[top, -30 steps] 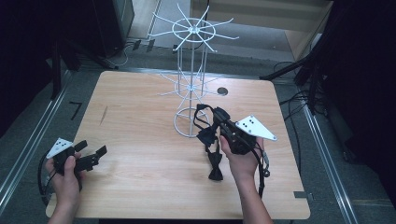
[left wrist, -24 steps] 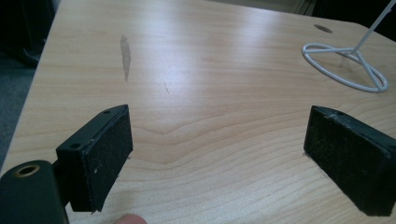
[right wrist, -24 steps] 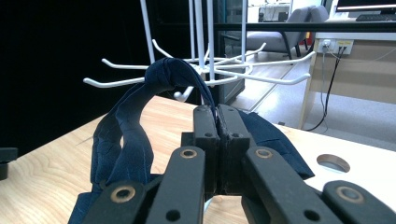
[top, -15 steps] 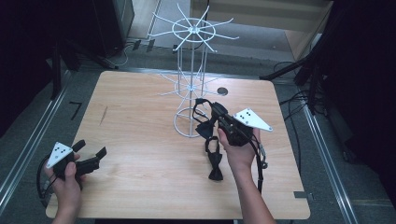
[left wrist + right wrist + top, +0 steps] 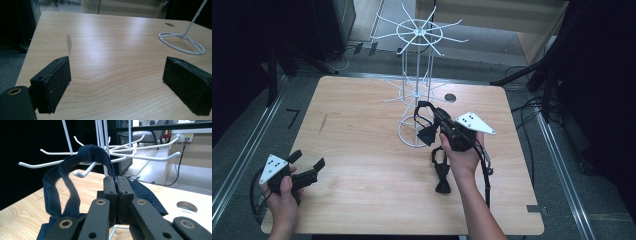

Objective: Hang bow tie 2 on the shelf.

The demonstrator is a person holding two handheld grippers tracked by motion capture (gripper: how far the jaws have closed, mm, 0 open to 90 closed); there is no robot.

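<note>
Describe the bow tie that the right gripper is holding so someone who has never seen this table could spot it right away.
Start at the white wire rack standing at the far middle of the wooden table. At its lower ring of hooks, the right gripper is shut on a dark navy bow tie whose strap loops over one hook. Unlike the second bow tie lying flat on the table nearer the person, this one hangs lifted.

Each hand-held claw is black: the left claw (image 5: 307, 166) and right claw (image 5: 427, 120) both carry a pale grey three-cornered plate dotted with dark marks. Jaws end in flat rectangular pads; brass-ringed pivot holes mark the linkages. A black cable trails from each. Forearms bare.
</note>
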